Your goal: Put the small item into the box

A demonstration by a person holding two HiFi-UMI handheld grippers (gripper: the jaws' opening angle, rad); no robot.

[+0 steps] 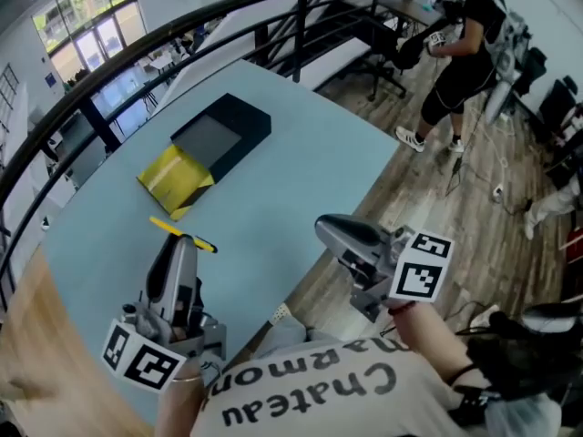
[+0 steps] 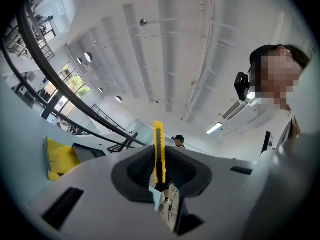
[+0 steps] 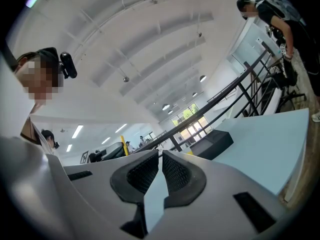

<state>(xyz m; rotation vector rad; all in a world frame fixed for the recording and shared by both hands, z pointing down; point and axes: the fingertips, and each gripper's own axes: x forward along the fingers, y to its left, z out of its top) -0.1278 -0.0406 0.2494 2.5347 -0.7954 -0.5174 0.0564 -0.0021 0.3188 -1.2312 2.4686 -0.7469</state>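
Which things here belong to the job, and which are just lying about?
Job:
- yellow utility knife, clamped in the left hand-held gripper
- black box, its yellow flap open

Lying about:
- railing
- office chair
- bystander

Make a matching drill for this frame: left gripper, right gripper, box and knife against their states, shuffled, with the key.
Things:
1. left gripper
2. right gripper
3. black box
4. utility knife

States:
a. open, resting on the blue table
b. jaws together, nothing between them
c. yellow, sticking out past the jaws
d. jaws shut on a thing

Pairs: 1-d, 2-b, 3-a, 4-c
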